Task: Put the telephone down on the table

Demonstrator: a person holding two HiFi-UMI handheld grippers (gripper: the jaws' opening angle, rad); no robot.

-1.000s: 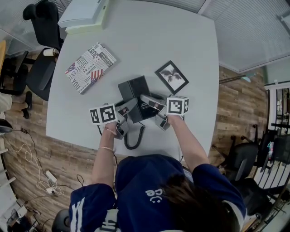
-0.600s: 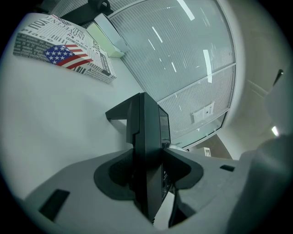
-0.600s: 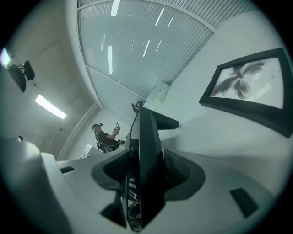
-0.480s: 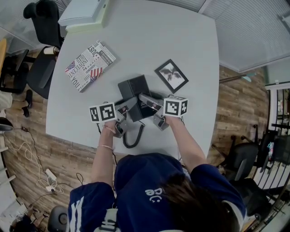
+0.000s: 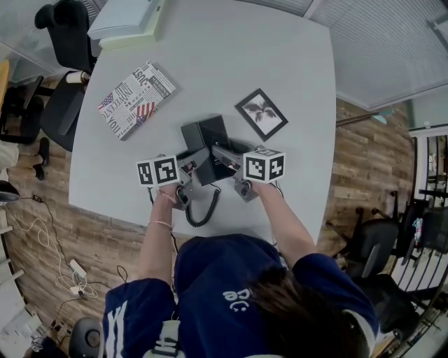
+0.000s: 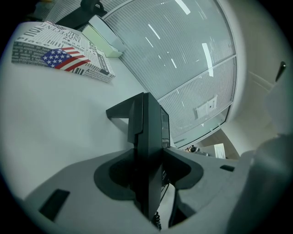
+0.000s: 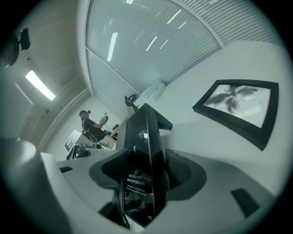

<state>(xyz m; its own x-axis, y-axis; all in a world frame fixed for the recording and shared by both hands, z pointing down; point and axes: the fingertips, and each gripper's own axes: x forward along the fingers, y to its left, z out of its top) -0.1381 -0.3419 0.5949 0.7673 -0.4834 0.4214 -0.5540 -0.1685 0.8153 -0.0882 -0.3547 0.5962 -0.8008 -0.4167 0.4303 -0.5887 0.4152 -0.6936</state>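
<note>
Fingers (image 6: pixel 114 176) of the left gripper (image 6: pixel 147 157) are clamped on the telephone (image 5: pixel 206 136), one grey pad pressed against each side of its thin black edge. On the right gripper (image 7: pixel 145 169), the fingers (image 7: pixel 183 171) have just been opening. The telephone's glossy body is still between them, but the pads stand loose beside it rather than squeezing it.

From the head view, the two grippers come at the telephone from opposite sides, the left from the left and the right from the right. Their marker cubes sit just outside it.

The telephone is in the middle of the white table (image 5: pixel 294 70), a little nearer the near edge, low against the tabletop. Whether its whole underside rests there cannot be told. Its coiled cord (image 5: pixel 199 210) loops across the table toward the near edge, between the person's forearms.

Just beyond the telephone on the right, a black picture frame (image 5: pixel 262 114) lies flat, apart from it. Well off to the far left lies a book with a newsprint cover and an American flag (image 5: pixel 135 99). A stack of pale folders (image 5: pixel 129 19) sits at the far-left corner. A black office chair (image 5: pixel 66 42) stands beside that corner on the wooden floor (image 5: pixel 364 182).
</note>
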